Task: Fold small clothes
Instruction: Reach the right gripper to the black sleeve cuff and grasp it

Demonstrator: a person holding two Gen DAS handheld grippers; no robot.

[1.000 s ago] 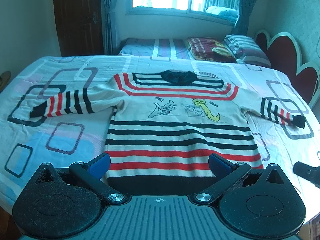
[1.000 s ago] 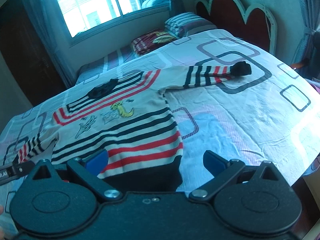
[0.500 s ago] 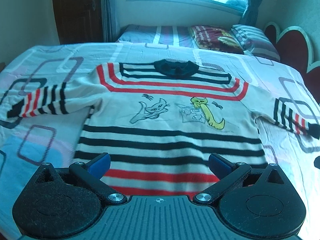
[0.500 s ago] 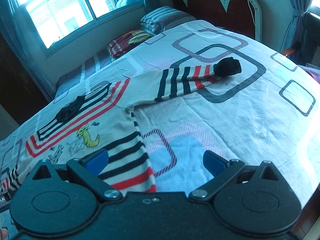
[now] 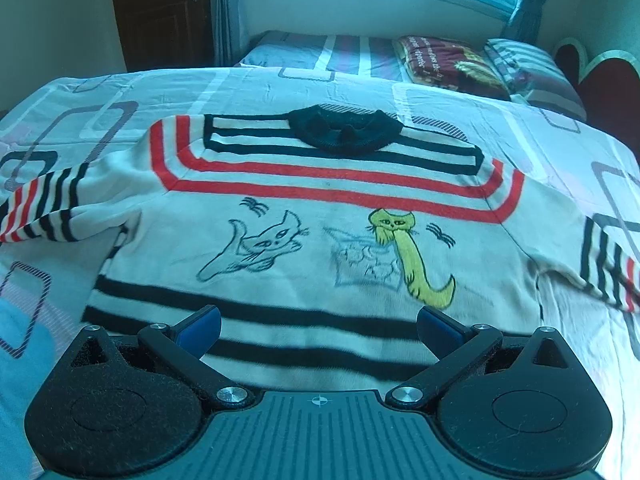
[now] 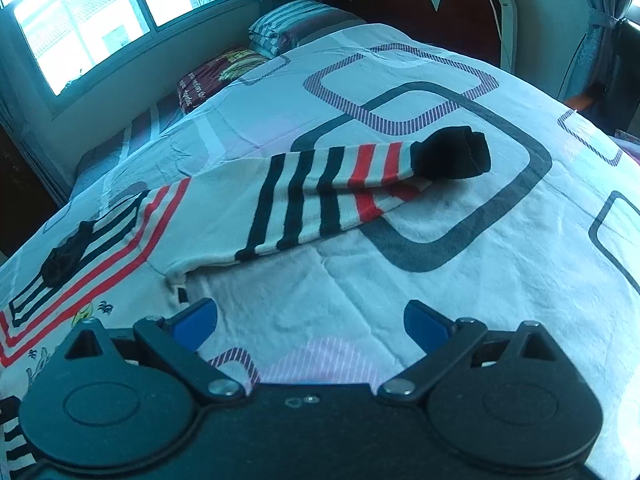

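A knitted cloth sweater (image 5: 320, 208) with a soft matt weave is seen on a bed sheet (image 6: 440, 272) of thin, lightly creased cotton-like cloth. Each tool, left (image 5: 318, 324) and right (image 6: 310, 318), is made of matt black plastic with shiny metal screws; its fingertips (image 5: 200, 322) are covered in smooth blue plastic. A glossy headboard (image 6: 460, 4) is shown behind
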